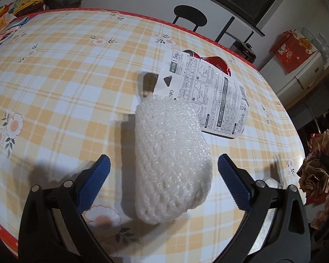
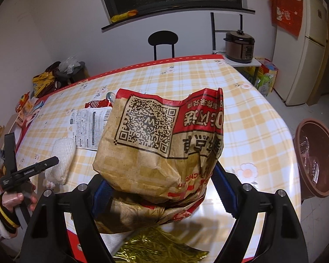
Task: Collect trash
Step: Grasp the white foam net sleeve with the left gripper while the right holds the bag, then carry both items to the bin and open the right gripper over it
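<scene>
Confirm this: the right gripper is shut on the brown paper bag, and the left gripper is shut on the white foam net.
Only the left half is wrong. The left wrist view shows the left gripper open around the white foam net, not shut. The right gripper is shut on the brown paper bag.

The paper bag [image 2: 162, 149] clamped in the right hand-held gripper [image 2: 162, 195] hides both blue pads almost wholly and blocks the bench [image 2: 252, 118] straight ahead of it. Below the bag a gold foil sheet [image 2: 155, 247] is cut off by the bottom edge. Ahead of the left hand-held gripper [image 1: 163, 184], the bubble wrap bundle [image 1: 171, 160] covers the near corner of the white printed package [image 1: 217, 94], whose small print is unreadable; that package in turn hides most of a red wrapper [image 1: 219, 62] beyond it.
</scene>
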Tool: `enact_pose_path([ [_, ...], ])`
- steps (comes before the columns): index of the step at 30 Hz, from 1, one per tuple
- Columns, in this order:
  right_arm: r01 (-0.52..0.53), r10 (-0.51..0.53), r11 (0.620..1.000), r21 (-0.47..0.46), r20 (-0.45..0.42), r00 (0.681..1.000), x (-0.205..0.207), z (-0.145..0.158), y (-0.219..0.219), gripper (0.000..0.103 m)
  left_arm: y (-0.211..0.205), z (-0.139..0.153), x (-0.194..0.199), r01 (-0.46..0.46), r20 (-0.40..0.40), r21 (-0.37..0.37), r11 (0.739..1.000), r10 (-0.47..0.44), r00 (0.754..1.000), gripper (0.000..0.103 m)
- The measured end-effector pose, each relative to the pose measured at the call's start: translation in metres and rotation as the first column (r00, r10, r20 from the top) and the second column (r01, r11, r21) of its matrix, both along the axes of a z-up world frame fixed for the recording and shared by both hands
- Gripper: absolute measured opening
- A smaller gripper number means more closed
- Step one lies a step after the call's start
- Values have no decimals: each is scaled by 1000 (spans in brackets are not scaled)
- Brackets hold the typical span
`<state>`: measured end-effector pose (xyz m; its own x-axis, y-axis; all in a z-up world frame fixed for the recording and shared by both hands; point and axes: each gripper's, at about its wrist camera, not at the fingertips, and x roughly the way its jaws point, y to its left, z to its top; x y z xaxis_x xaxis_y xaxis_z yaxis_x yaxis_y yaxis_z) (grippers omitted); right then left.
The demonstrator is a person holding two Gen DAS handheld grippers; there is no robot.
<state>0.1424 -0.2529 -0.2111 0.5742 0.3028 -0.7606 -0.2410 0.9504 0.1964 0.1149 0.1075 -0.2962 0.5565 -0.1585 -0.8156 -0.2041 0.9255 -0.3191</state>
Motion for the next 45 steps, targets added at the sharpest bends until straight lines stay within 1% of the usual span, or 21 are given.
enact_pose_path([
  [2, 7, -7, 1000, 0, 2, 1000, -1, 1, -6, 81, -5, -2, 3, 4, -3, 6, 1000, -4, 1000, 97],
  [6, 17, -17, 1000, 4, 7, 1000, -6, 3, -16, 81, -8, -10, 8, -19, -16, 9, 1000, 19, 1000, 96],
  [8, 21, -21, 1000, 3, 12, 1000, -8, 5, -21, 81, -10, -11, 8, -18, -17, 16, 1000, 18, 1000, 91],
  [9, 23, -23, 1000, 3, 14, 1000, -8, 6, -23, 81, -13, -11, 9, -5, -19, 24, 1000, 6, 1000, 76],
  [10, 28, -28, 1000, 5, 17, 999, -9, 8, -27, 81, -16, -12, 10, 12, -28, 33, 999, -11, 1000, 64],
  [11, 33, -34, 999, 8, 19, 999, -10, 9, -30, 81, -19, -11, 10, 26, -34, 44, 999, -24, 999, 63],
  [12, 39, -39, 999, 12, 21, 999, -11, 10, -33, 81, -22, -9, 8, 37, -29, 51, 998, -35, 999, 55],
  [13, 42, -43, 999, 16, 22, 999, -12, 11, -35, 81, -23, -8, 6, 39, -27, 49, 998, -37, 999, 51],
  [15, 47, -48, 999, 24, 28, 998, -12, 13, -41, 81, -23, -2, 2, 38, -23, 31, 999, -38, 999, 47],
  [20, 61, -63, 997, 55, 41, 997, -17, 20, -53, 81, -29, 20, -13, 51, 24, 41, 998, -52, 998, 45],
  [24, 69, -74, 995, 78, 56, 996, -21, 27, -63, 81, -35, 44, -25, 42, 62, 35, 998, -44, 997, 45],
  [28, 80, -87, 990, 113, 57, 995, -26, 33, -79, 81, -41, 71, -33, 15, 111, 20, 1000, -18, 994, 45],
  [31, 82, -89, 990, 116, 58, 994, -30, 36, -93, 81, -51, 92, -39, -3, 148, 14, 1000, 1, 989, 45],
  [35, 108, -116, 987, 122, 63, 991, -35, 39, -123, 81, -70, 115, -46, -37, 181, -25, 999, 41, 983, 45],
  [38, 140, -149, 982, 130, 64, 987, -36, 41, -146, 81, -88, 125, -49, -45, 195, -48, 998, 54, 979, 45],
  [45, 231, -242, 963, 135, 64, 968, -38, 37, -220, 81, -144, 144, -42, 15, 208, -33, 999, -8, 978, 45],
])
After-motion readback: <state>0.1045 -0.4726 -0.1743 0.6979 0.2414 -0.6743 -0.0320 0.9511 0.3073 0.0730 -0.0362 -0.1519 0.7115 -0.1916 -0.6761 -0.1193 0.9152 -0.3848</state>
